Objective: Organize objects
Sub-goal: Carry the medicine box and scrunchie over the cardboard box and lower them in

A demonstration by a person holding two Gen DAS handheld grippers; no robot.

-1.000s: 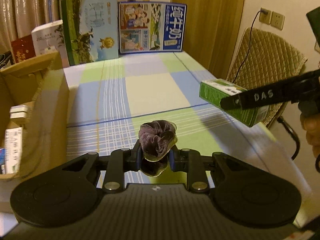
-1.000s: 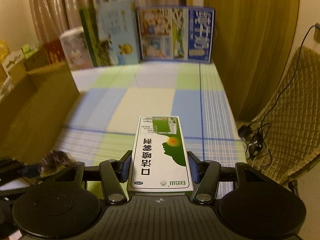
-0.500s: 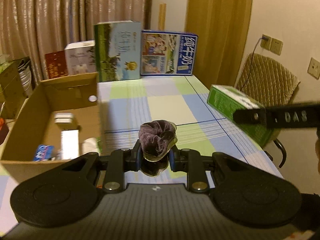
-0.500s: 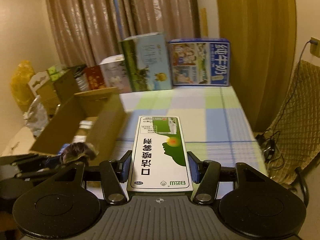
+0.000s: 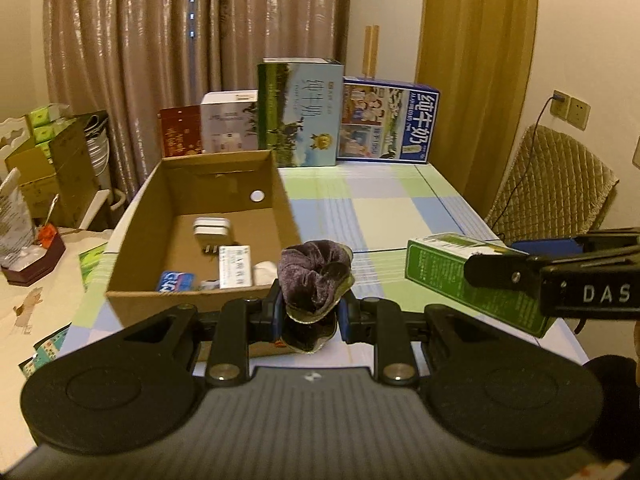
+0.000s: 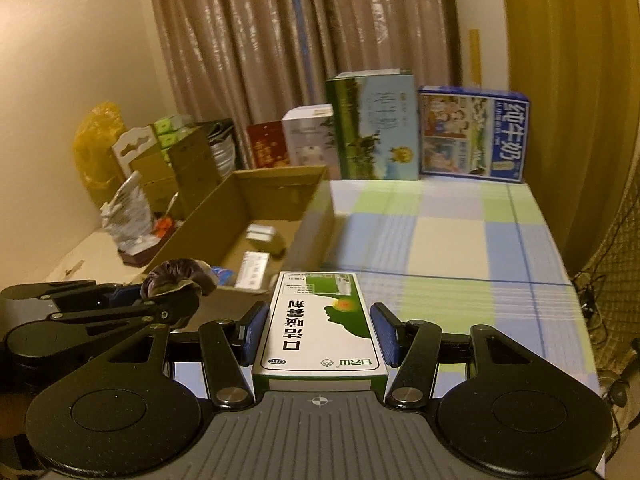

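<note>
Left gripper [image 5: 310, 314]: jaws nearly closed, pinching a crumpled dark purple velvet scrunchie [image 5: 314, 274] that bulges up above the pads; no clear long axis, its folds facing up and forward. Right gripper [image 6: 318, 334]: jaws part open, blue pads [image 6: 253, 332] pressed against both long sides of a green and white medicine box [image 6: 320, 320]; the box lies flat, printed face up, its long axis running straight along the fingers toward twelve o'clock, far end projecting past the fingertips. In the left wrist view the same box shows at three o'clock, held clear above the table with its end aimed toward the cardboard box. Both held items hang above the near edge of a table covered in a green, blue and cream checked cloth [image 5: 384, 216]. Open cardboard box [image 5: 208, 216]: on the table at eleven o'clock of the left gripper, holding a white charger plug [image 5: 212, 228], a small white packet [image 5: 236, 266] and a blue packet [image 5: 176, 280]. Far table edge at twelve o'clock: upright milk cartons [image 5: 304, 112] and smaller boxes against the curtain. Quilted chair [image 5: 548, 188]: at two o'clock, beside the table.
</note>
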